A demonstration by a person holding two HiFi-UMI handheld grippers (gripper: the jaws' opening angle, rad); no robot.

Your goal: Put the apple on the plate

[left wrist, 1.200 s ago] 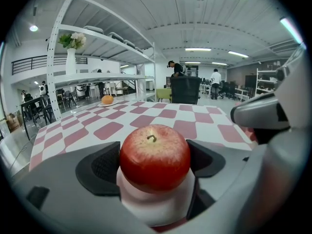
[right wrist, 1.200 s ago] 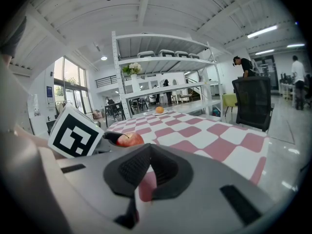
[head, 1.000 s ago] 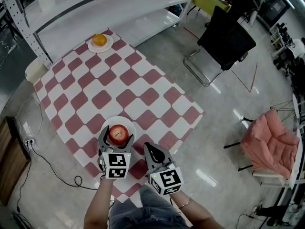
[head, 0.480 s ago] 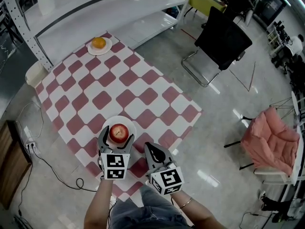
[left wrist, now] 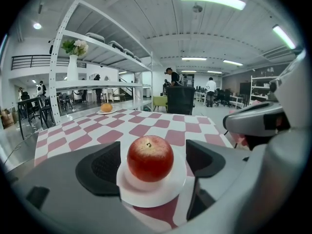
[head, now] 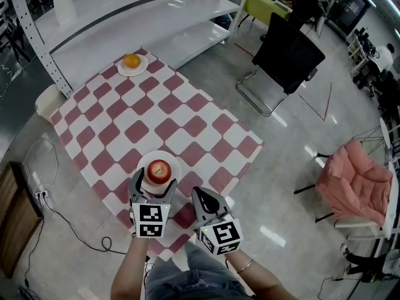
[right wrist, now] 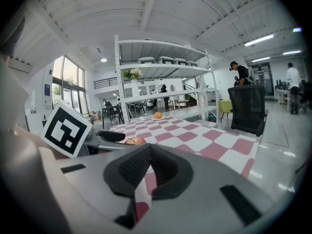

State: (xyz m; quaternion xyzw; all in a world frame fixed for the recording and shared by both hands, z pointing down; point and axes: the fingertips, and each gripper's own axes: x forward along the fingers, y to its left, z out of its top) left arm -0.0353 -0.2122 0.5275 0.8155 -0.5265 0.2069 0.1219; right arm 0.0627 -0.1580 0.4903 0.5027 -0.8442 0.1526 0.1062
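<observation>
The left gripper's pads (left wrist: 100, 167) stand wide apart, one on each side of the apple (left wrist: 150, 158), and neither one touches it. The apple sits on the plate (left wrist: 168, 191) with its stalk up. So the left gripper (left wrist: 153, 162) is open and holds nothing. I think the apple is already where it should be, and the job now is to get the gripper away.

To do that well, leave the jaws wide and pull straight back toward the person, then lift. Do not swing to the side, because a pad could knock the apple and it may roll off. The plate looks light, so do not bump its rim.

The right gripper (right wrist: 148, 165) has its jaws pressed together with nothing in them. It waits just beside the left gripper.

The left gripper view shows the small gaps between pads and apple. The head view does not show them well. But only the head view shows that the plate (head: 174, 165) lies close to the near edge of the table (head: 125, 117), and that an orange (head: 131, 61) sits well apart at the far corner. The right gripper view shows only a sliver of the apple behind the left gripper.
</observation>
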